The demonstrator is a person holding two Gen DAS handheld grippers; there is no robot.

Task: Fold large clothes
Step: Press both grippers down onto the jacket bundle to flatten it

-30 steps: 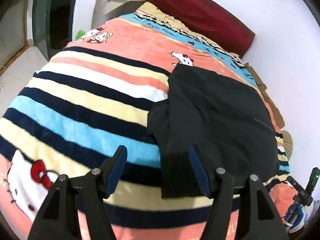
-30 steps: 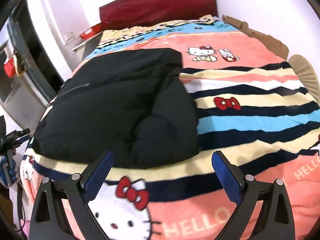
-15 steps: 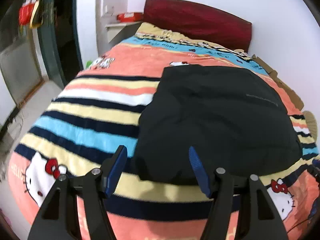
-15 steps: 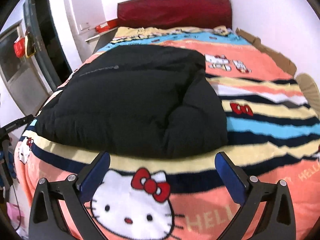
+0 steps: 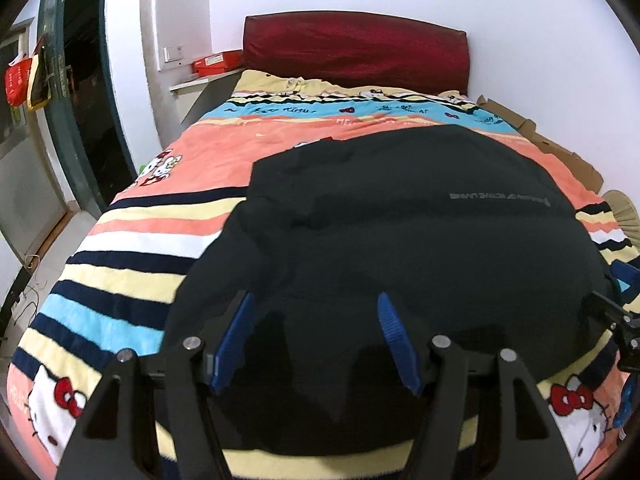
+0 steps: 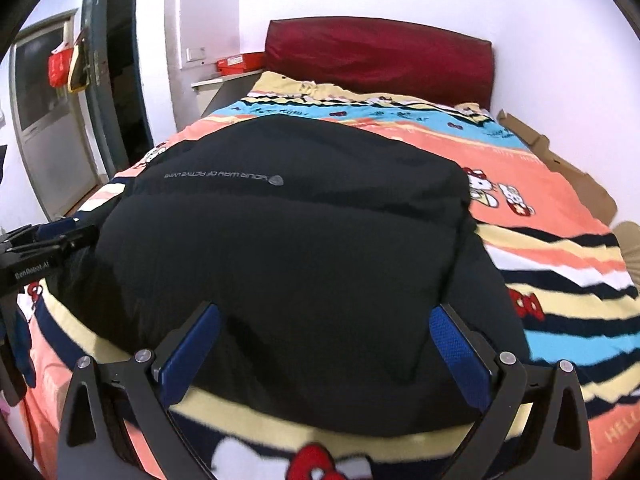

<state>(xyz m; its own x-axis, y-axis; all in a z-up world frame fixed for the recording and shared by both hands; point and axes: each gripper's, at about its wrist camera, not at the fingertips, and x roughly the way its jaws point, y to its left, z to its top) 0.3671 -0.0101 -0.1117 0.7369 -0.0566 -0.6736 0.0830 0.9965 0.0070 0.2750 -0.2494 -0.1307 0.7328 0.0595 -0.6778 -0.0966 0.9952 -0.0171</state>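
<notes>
A large black padded garment (image 5: 400, 240) lies partly folded on the striped Hello Kitty blanket (image 5: 132, 248); it also fills the middle of the right wrist view (image 6: 288, 248), with small grey lettering on top. My left gripper (image 5: 316, 308) is open, its blue-padded fingers low over the garment's near left edge. My right gripper (image 6: 324, 316) is wide open over the garment's near right edge. Neither holds cloth. The right gripper's body shows at the far right of the left wrist view (image 5: 616, 320); the left gripper's body shows at the left of the right wrist view (image 6: 36, 248).
A dark red headboard (image 5: 356, 48) stands at the far end against the white wall. A shelf with a red box (image 5: 216, 66) and a dark doorway (image 5: 84, 92) are to the left. Cardboard (image 6: 560, 160) lies along the bed's right side.
Both grippers have moved in lower and closer to the garment's near edge and turned toward the headboard. The garment fills more of both views. The jaws stayed open.
</notes>
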